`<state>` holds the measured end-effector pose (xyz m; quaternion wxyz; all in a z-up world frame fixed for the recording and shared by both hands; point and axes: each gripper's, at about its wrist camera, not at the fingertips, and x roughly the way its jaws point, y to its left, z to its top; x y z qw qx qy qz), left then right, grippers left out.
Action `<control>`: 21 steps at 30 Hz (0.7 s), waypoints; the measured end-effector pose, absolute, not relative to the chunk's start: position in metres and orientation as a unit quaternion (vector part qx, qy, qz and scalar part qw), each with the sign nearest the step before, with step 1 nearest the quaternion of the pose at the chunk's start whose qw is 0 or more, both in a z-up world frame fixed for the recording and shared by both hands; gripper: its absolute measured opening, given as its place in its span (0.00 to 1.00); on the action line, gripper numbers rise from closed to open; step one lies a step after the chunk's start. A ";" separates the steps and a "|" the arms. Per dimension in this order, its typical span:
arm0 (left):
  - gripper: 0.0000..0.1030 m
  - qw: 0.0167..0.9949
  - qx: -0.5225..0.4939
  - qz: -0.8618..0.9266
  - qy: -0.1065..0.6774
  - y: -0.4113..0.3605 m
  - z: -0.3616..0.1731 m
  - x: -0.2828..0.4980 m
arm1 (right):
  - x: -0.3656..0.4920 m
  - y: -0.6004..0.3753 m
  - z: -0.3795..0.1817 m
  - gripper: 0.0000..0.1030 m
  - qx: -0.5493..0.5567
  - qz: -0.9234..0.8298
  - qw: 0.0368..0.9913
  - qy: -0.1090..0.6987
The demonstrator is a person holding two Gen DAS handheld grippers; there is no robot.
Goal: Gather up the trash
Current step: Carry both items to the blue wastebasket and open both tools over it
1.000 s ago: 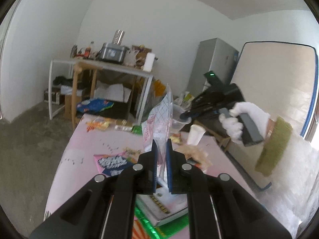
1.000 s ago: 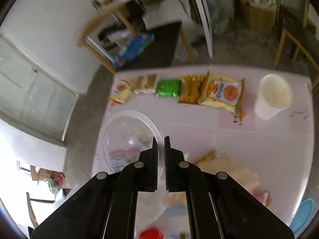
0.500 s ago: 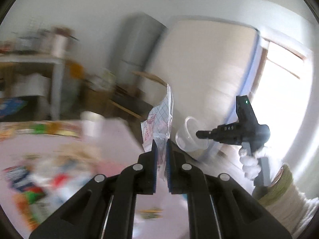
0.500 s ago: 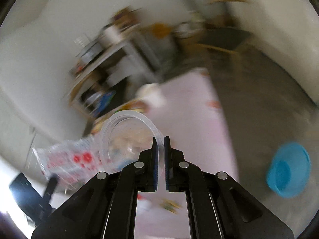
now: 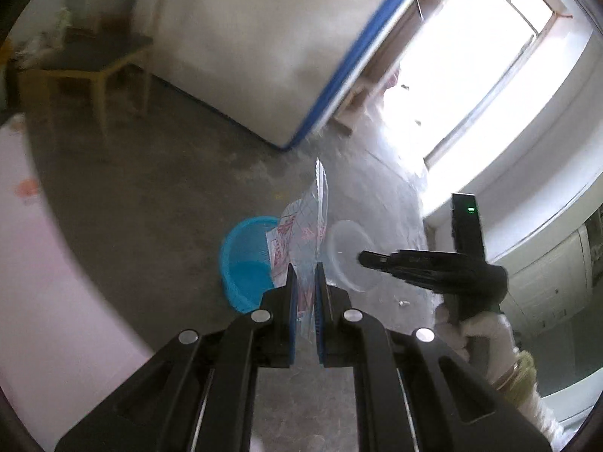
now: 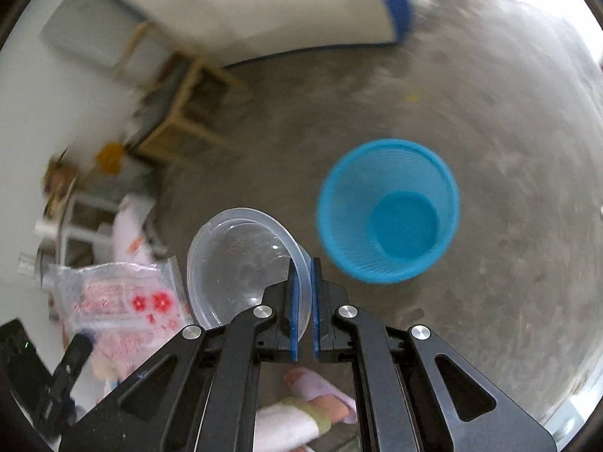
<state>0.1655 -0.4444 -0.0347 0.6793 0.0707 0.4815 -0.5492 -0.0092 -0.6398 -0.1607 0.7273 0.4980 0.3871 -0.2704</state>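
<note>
With both jaws nearly together, my left hand-held gripper (image 5: 304,275) is clamped on a clear plastic wrapper (image 5: 301,233) printed in red, which stands up thin and edge-on from between the blue pads. My right hand-held gripper (image 6: 301,275) is likewise pinched almost closed on the rim of a clear plastic bowl (image 6: 241,263), one pad inside the wall and one outside, the bowl's mouth turned toward the camera.

From my right wrist view, the bowl hangs just left of a blue wastebasket (image 6: 388,211) standing upright on the bare concrete floor (image 6: 508,132), its open mouth facing up; the bowl is beside the basket, not over it. The wrapper shows further left in that view, held in the other tool. From the left wrist view, the wrapper overlaps the basket's near rim, and the bowl sits just to its right at the tip of the right tool, gripped by a white-gloved hand (image 5: 478,331).

A pink-covered desk (image 5: 37,263) edges the left of that view. A wooden chair (image 5: 94,60) and a blue-trimmed mattress (image 5: 264,37) stand beyond.
</note>
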 end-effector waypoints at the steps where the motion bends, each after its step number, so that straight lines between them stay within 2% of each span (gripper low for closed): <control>1: 0.09 0.680 0.074 -0.548 0.482 -0.459 -0.041 0.166 | -0.007 -0.649 -0.170 0.07 0.505 -0.285 0.719 0.382; 2: 0.10 0.678 0.079 -0.548 0.484 -0.478 -0.050 0.167 | -0.004 -0.658 -0.177 0.12 0.507 -0.300 0.713 0.380; 3: 0.14 0.677 0.087 -0.547 0.485 -0.492 -0.058 0.162 | 0.000 -0.666 -0.188 0.29 0.513 -0.313 0.705 0.377; 4: 0.27 0.684 0.109 -0.535 0.484 -0.513 -0.071 0.161 | 0.003 -0.675 -0.201 0.41 0.521 -0.325 0.698 0.369; 5: 0.35 0.689 0.119 -0.528 0.482 -0.521 -0.076 0.156 | 0.003 -0.679 -0.209 0.59 0.526 -0.335 0.694 0.361; 6: 0.50 0.693 0.131 -0.523 0.478 -0.531 -0.086 0.149 | -0.006 -0.686 -0.219 0.59 0.530 -0.346 0.689 0.353; 7: 0.55 0.699 0.144 -0.519 0.471 -0.539 -0.093 0.146 | -0.005 -0.687 -0.229 0.59 0.529 -0.354 0.685 0.354; 10: 0.55 0.697 0.141 -0.525 0.467 -0.536 -0.100 0.139 | -0.018 -0.688 -0.237 0.59 0.522 -0.351 0.689 0.360; 14: 0.55 0.707 0.131 -0.534 0.445 -0.522 -0.094 0.142 | -0.025 -0.680 -0.221 0.59 0.481 -0.339 0.723 0.363; 19: 0.55 0.729 0.098 -0.533 0.419 -0.483 -0.052 0.149 | -0.027 -0.652 -0.169 0.59 0.389 -0.323 0.786 0.357; 21: 0.55 0.741 0.094 -0.537 0.391 -0.454 -0.024 0.146 | -0.027 -0.632 -0.145 0.64 0.340 -0.316 0.812 0.353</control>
